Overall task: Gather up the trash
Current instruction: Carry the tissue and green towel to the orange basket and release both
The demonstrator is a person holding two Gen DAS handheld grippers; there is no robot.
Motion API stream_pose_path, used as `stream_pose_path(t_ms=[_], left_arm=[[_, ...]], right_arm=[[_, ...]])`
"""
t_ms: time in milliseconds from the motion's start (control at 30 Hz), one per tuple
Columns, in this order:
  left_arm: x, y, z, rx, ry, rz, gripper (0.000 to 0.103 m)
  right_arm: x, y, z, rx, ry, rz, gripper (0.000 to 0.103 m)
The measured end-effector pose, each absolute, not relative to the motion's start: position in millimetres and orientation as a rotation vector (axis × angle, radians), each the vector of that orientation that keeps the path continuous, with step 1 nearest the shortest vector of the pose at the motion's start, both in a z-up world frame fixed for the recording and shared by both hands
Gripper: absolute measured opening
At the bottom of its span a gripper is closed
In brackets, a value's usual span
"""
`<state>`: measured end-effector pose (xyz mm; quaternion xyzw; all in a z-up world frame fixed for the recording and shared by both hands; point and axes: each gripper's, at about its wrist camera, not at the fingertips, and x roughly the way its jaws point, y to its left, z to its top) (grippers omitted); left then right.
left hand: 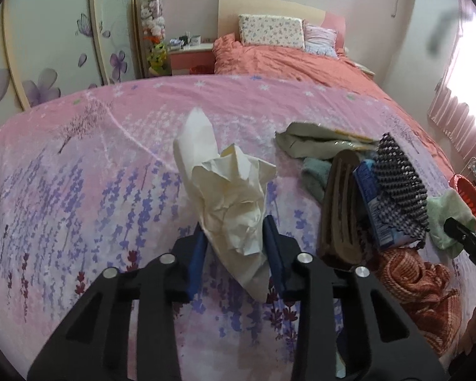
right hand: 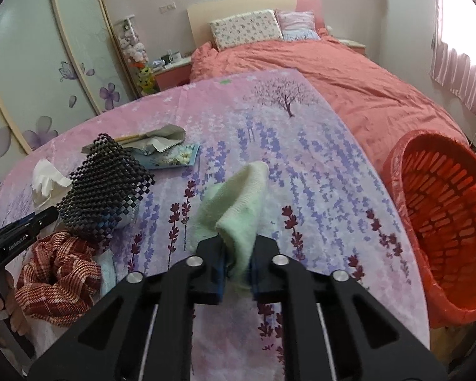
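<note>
A crumpled cream tissue [left hand: 230,190] is sitting pinched between the blue pads of the left gripper [left hand: 234,247], its loose end rising above the lavender-print sheet [left hand: 79,174]. The same tissue [right hand: 46,179] is showing from the right wrist view, at the far left behind the pile. The right gripper [right hand: 236,263] is clamping a pale green cloth [right hand: 234,200] between its fingers, holding it over the sheet [right hand: 301,174]; from the left wrist view that cloth [left hand: 449,219] is appearing at the right edge.

Small white lettering is running along the left gripper's black body in the right wrist view, too blurred to read.

Between the two grippers, a heap is lying on the sheet: a black-and-white checkered pouch [right hand: 103,190], a red-and-white woven scarf [right hand: 57,279] just beside it, a blue snack packet [right hand: 171,157] and a grey torn wrapper [right hand: 155,136] farther back. A brown ribbed object [left hand: 339,206] is leaning against the pouch [left hand: 399,187]. An orange slotted basket [right hand: 441,216], lined with a red bag, is standing at the sheet's right edge, near the green cloth.

Both grippers are pointing forward towards the coral bedspread [right hand: 349,79] and pillows [right hand: 247,27].
</note>
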<state>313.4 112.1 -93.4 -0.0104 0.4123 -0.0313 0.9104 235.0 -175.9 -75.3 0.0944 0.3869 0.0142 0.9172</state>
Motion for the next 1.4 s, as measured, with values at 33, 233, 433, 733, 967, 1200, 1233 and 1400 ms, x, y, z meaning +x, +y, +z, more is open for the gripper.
stream_pose_path(t_ms=[33,233,433,733,967,1200,1233,1400], left_arm=[[311,111,-90,-0.012,0.839,-0.061,0.034],[295,108,-65,0.006,0.790,-0.061,0.034],[268,93,-25,0.017,0.718,-0.100,0.034],[230,26,22,0.059,0.647,-0.249,0.034],[211,-57,35,0.083,0.623,-0.437,0.034],[211,-144,23,0.099,0.650,-0.618,0.034],[212,-157,20,0.102,0.656,-0.643,0.034],[220,-209,3,0.131,0.676,-0.723,0.035]], right_arm=[[233,-176,-73,0.196,0.789,0.035,0.010],[216,-181,-50,0.206,0.716,0.054,0.009],[191,-199,-21,0.233,0.639,0.041,0.009],[153,-240,7,0.246,0.547,-0.024,0.009],[131,-288,10,0.284,0.506,-0.111,0.009],[127,-335,3,0.333,0.488,-0.187,0.009],[126,-341,1,0.342,0.486,-0.195,0.009],[132,-377,-12,0.401,0.486,-0.235,0.009]])
